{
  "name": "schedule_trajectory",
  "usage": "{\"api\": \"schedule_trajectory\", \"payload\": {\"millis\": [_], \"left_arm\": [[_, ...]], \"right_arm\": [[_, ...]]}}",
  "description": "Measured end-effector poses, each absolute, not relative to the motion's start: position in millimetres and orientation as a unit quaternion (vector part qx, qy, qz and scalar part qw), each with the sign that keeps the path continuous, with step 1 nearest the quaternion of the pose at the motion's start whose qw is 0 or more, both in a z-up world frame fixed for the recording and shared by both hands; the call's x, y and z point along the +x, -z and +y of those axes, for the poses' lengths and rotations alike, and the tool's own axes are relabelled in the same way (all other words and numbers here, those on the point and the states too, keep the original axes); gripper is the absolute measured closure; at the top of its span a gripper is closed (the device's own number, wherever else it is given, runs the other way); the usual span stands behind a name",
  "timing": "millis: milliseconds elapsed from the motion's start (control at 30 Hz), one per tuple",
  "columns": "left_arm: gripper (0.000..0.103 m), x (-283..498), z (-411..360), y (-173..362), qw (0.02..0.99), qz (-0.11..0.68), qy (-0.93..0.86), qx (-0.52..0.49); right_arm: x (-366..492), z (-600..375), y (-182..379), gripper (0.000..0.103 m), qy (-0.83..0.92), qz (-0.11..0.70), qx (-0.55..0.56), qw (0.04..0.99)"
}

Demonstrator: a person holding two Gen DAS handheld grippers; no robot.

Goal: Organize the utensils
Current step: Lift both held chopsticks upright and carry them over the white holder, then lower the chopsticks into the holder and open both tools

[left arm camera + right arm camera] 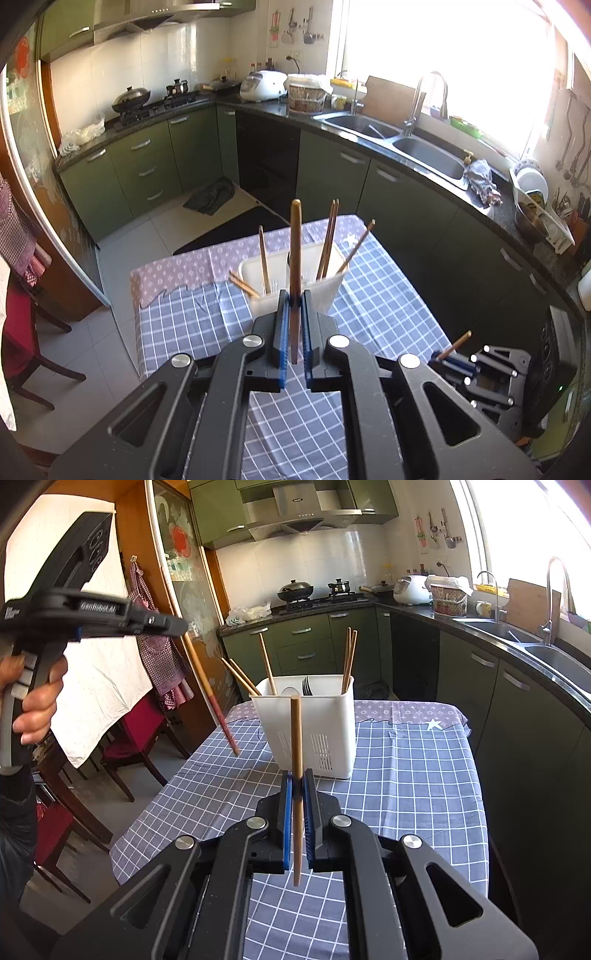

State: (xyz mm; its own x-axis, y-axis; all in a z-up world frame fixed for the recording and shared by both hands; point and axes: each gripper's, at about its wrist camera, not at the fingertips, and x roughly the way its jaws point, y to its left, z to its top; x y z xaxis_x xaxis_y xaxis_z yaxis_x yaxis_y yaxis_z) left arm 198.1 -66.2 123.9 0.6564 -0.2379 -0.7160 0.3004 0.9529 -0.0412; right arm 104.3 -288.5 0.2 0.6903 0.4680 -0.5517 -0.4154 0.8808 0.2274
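A white utensil holder (314, 727) stands on the checked tablecloth with several wooden chopsticks (349, 661) and a fork (306, 686) in it. It also shows in the left wrist view (291, 280). My left gripper (294, 295) is shut on a wooden chopstick (295, 254), held upright above the near side of the holder. In the right wrist view the left gripper (173, 624) is high at the left, its chopstick (210, 690) slanting down. My right gripper (297, 779) is shut on another wooden chopstick (296, 760), a short way before the holder. It shows in the left wrist view (447, 360) at lower right.
The table (406, 775) wears a blue checked cloth over a purple one. Red chairs (136, 734) stand to its left. Green cabinets, a stove (155, 107) and a double sink (424, 155) line the counter behind and to the right.
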Motion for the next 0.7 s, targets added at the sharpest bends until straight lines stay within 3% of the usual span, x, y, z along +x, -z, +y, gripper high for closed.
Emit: {"api": "schedule_trajectory", "payload": {"millis": [267,700], "left_arm": [[0.097,248.1,-84.9,-157.8,0.932,0.339,0.123,0.046],[0.096,297.1,-90.1,-69.1,0.896,0.424,0.119,0.048]], "right_arm": [[108.6,-297.5,0.7,0.096,-0.242,0.311,0.051,0.918],[120.9,-298.9,-16.6,0.096,-0.258,0.304,0.054,0.915]]}}
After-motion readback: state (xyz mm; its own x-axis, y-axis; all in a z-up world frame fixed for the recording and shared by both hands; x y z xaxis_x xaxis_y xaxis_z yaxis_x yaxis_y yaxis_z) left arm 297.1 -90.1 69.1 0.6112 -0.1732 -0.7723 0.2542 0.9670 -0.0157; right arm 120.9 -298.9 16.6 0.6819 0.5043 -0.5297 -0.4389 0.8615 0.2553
